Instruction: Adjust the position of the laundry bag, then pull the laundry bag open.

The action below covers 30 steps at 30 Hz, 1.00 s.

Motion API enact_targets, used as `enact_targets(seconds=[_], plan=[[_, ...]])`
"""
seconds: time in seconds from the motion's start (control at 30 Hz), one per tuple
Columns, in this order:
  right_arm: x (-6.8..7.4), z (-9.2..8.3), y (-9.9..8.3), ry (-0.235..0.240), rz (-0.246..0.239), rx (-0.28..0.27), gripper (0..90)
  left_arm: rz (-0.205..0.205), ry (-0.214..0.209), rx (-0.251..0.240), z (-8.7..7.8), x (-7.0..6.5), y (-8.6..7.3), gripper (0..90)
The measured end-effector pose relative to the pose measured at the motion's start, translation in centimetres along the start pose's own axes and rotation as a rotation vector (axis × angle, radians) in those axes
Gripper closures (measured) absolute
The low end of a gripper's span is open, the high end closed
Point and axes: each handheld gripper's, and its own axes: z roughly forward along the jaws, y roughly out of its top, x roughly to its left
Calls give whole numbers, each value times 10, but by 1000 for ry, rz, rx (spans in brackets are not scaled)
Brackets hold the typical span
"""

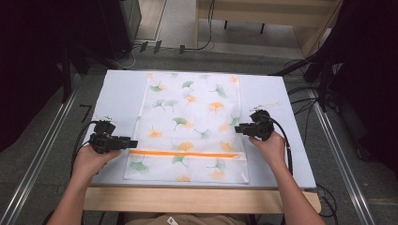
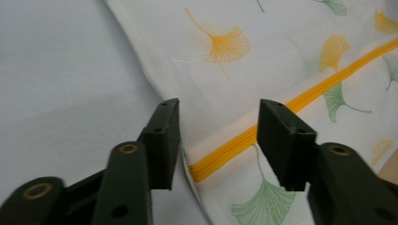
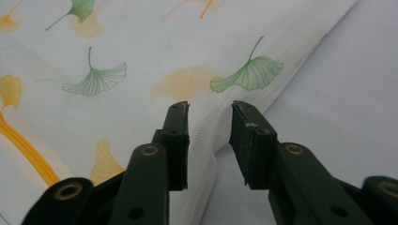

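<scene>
Left tongs (image 2: 218, 136): jaws apart, nothing pinched — the orange zipper (image 2: 263, 129) end lies right between them.
Right tongs (image 3: 209, 140): narrower gap, empty, astride the bag's edge.
Laundry bag (image 1: 192, 122): flat mid-desk (image 1: 117, 93), long axis running away from the person.

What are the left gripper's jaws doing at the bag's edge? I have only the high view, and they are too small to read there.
Observer: In the left gripper view, the left gripper is open. Its jaws stand apart over the bag and press on nothing.
Operator: Where along the edge is it?
Observer: At the orange zipper. The zipper's end lies by the bag's edge, close to one of the jaws.
Operator: And the other side?
Observer: The right gripper is open too. The bag's stitched edge runs into the gap between its jaws, and neither pad clamps it.
</scene>
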Motion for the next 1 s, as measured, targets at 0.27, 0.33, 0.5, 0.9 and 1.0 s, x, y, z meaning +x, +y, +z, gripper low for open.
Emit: enact_targets(seconds=[0.27, 0.33, 0.5, 0.9, 1.0], plan=[[5, -19, -2, 9, -10, -33, 619, 5, 8, -41, -3, -7, 2, 324], [7, -23, -4, 17, -21, -38, 632, 24, 16, -39, -3, -11, 2, 313], [16, -31, -12, 29, -52, -34, 624, 70, 12, -26, -2, -18, 1, 319], [28, -41, -27, 33, -73, -30, 572, 65, -9, -16, 3, -30, 6, 323], [30, -46, -32, 31, -69, -27, 561, 85, -9, -6, 6, -34, 7, 324]])
